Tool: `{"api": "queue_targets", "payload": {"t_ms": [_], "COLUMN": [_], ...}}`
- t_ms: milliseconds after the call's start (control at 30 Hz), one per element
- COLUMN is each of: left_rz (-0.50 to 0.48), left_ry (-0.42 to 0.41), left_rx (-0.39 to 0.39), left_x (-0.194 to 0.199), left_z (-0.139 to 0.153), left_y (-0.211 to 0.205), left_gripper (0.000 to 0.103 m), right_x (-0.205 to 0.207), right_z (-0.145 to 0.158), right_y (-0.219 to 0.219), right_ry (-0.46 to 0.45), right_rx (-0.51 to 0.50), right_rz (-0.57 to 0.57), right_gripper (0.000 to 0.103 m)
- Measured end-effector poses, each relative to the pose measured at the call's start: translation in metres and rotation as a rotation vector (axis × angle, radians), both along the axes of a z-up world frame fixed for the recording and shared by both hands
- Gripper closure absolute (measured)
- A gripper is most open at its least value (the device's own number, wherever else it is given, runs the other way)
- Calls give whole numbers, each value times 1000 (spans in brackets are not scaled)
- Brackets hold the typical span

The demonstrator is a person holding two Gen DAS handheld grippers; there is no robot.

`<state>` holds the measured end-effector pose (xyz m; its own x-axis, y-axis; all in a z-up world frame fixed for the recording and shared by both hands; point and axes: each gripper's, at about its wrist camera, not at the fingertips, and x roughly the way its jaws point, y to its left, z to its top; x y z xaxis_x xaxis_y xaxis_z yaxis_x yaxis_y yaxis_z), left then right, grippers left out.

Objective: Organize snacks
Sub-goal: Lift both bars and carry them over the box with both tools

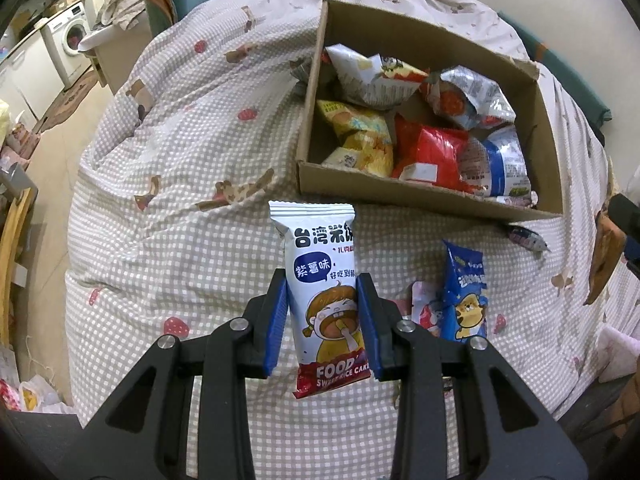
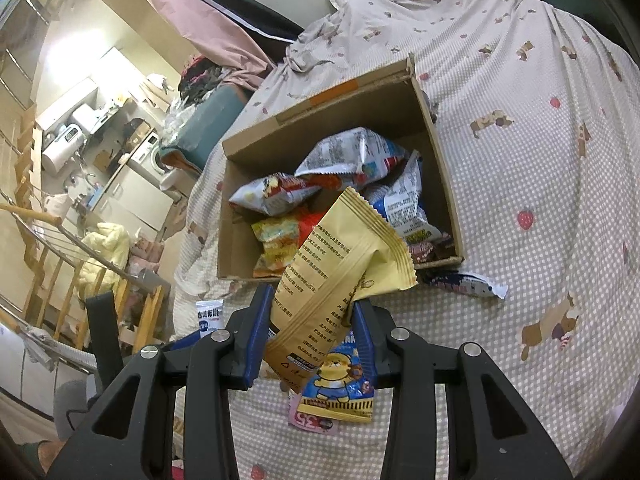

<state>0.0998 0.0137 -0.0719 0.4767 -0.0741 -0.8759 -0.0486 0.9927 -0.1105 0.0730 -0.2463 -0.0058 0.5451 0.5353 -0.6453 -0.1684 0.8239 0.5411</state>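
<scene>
Left gripper (image 1: 322,320): jaws narrow, clamped on a white rice-cake packet (image 1: 324,296), blue pads pressing both long edges. The packet stands upright between the fingers, top seal ahead of the tips, red bottom band hanging back below the pads. It is lifted off the checked bedspread (image 1: 180,240).

Ahead of this claw and to its right sits the cardboard box (image 1: 400,196), open-topped, on the bed. Inside: a yellow chip bag (image 1: 360,136) nearest the left wall, a red bag (image 1: 428,152) beside it, and white and silver bags behind. Several already in, loosely piled.

Just right of the left claw, on the bedspread: a blue cartoon packet (image 1: 466,296) with a pink-and-white packet (image 1: 424,308) partly under it. Further ahead and right, a small dark packet (image 1: 528,238) lies against the box's near wall, outside it.

Right gripper (image 2: 312,324): closed partway on a tan packet (image 2: 340,276), held aslant, printed back toward the camera, upper seal reaching over the near rim of the box (image 2: 340,92). Directly under this claw lies the blue packet (image 2: 340,380) on the pink one (image 2: 316,422). To the right, ahead of the fingertips, is the small dark packet (image 2: 464,282) by the box wall.

Progress, as I judge it: well along. Most snacks boxed; two in hand, neither released. Left to do: drop both in, then fetch the three loose packets visible on the bed. More may lie out of view.
</scene>
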Motion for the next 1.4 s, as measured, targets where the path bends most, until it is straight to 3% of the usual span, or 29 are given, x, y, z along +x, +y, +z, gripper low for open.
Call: {"api": "queue_targets", "payload": {"t_ms": [400,667,1000,1233,1400], "left_rz": [-66,-104,-125,-113,-125], "left_ry": [-160,-216,-216,-194,-197], "left_rx": [-11,23,27,6,35], "left_x": [21,56,98,114,117], "left_z": [77,99,79,51,40], "left_y": [-10,-19,-37,-37,-42], "left_gripper": [74,74,74,73,73], "right_x": [11,42,85,104,109], "right_z": [32,40,20,0,-16], "right_y": [-28,-45,-21,8,20], "right_ry": [-94,-118,-68,-40,-8], "right_rx": [8,-10,-80,-131,-162], "right_rz": [-69,-132,-77,-19,-2], "right_gripper": [63,63,63,63,63]}}
